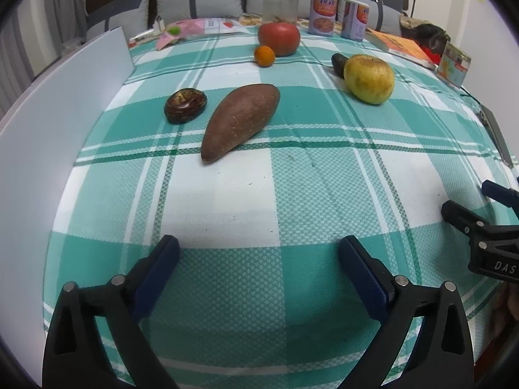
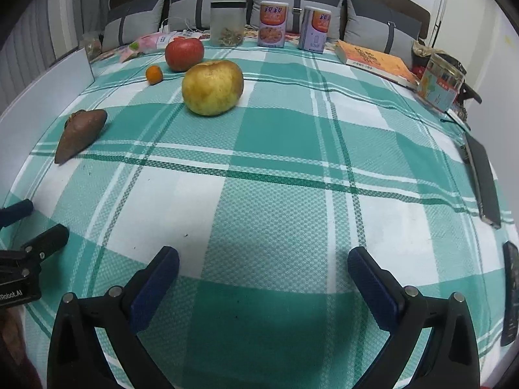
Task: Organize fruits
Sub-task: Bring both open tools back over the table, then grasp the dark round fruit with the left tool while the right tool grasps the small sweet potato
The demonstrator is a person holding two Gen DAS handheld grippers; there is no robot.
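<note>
On the green checked tablecloth (image 1: 292, 194) lie a brown sweet potato (image 1: 238, 120), a dark round fruit (image 1: 185, 105) to its left, a yellow apple (image 1: 369, 78) with a dark fruit (image 1: 339, 64) behind it, a small orange (image 1: 264, 55) and a red apple (image 1: 279, 38). My left gripper (image 1: 258, 253) is open and empty, near the table's front. My right gripper (image 2: 262, 262) is open and empty, also low at the front; it shows at the right edge of the left wrist view (image 1: 480, 207). The right wrist view shows the yellow apple (image 2: 212, 87), red apple (image 2: 184, 53), orange (image 2: 153, 74) and sweet potato (image 2: 81, 134).
A white board (image 1: 48, 136) stands along the left edge. At the back stand a clear jar (image 2: 227, 24), two printed cans (image 2: 272, 23), an orange book (image 2: 378, 61) and a plastic jar (image 2: 441, 77). A dark phone (image 2: 483, 178) lies at the right edge. Cushions line the back.
</note>
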